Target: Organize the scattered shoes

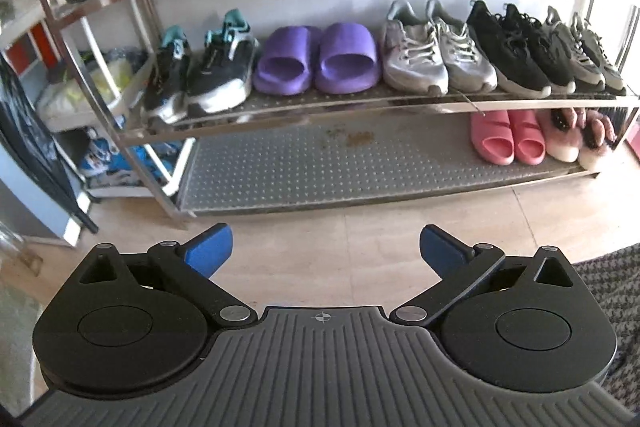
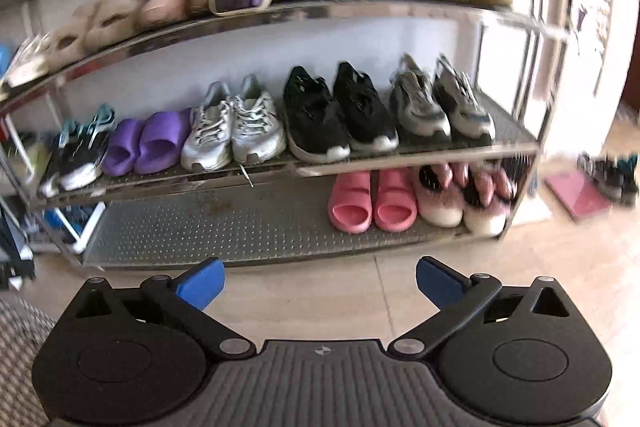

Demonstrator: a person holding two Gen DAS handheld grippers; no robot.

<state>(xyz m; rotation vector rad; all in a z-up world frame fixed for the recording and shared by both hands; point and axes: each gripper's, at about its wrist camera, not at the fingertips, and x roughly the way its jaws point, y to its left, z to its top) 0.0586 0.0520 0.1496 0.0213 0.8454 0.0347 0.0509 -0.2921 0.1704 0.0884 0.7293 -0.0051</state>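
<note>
I held both the left gripper (image 1: 326, 247) and the right gripper (image 2: 320, 283) spread wide and empty before the metal shoe rack (image 1: 360, 103). On its middle shelf sat purple slides (image 1: 316, 61), neatly paired; pink slides (image 1: 508, 141) sat on the bottom shelf.

Inspector A: The left gripper (image 1: 325, 247) is seen angled downward, its jaws spread wide; nothing is held between the blue pads (image 1: 210, 247).

Inspector B: Confirmed. The right gripper (image 2: 320, 281) is likewise tilted downward, jaws parted wide, nothing gripped. No hand or sleeve is shown in either view.
</note>
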